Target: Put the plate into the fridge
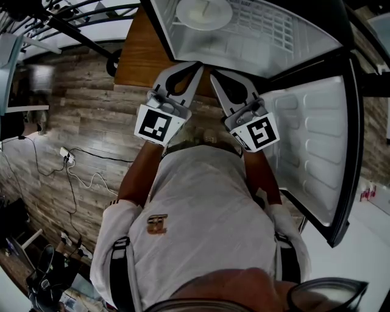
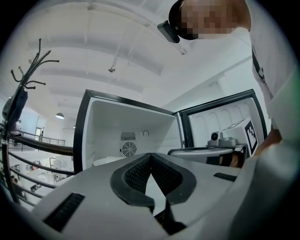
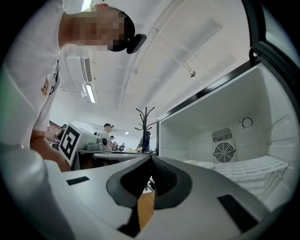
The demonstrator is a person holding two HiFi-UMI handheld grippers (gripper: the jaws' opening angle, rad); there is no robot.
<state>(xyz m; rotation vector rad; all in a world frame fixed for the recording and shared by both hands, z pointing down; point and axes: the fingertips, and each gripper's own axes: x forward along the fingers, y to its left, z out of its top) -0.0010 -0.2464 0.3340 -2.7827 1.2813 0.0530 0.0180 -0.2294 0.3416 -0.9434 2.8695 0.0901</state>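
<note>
My left tongs [image 1: 195, 67] and right tongs [image 1: 214, 75] point side by side at upper centre, level, both closed and empty. The plate [image 1: 204, 12] lies in the fridge [image 1: 292, 36] above them.

Open-plan office: people [image 3: 108, 133] beside a coat rack [image 3: 145, 123], strip lights [image 3: 90, 93].

Open fridge [image 1: 167, 30] ahead, plate [image 1: 204, 12] on shelf [image 1: 268, 24], door [image 1: 311, 140] aside at right.

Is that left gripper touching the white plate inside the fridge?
Apart. The head view shows the plate lying on the fridge shelf, while the left gripper, shut and empty, sits short of it with a clear gap between them.
</note>
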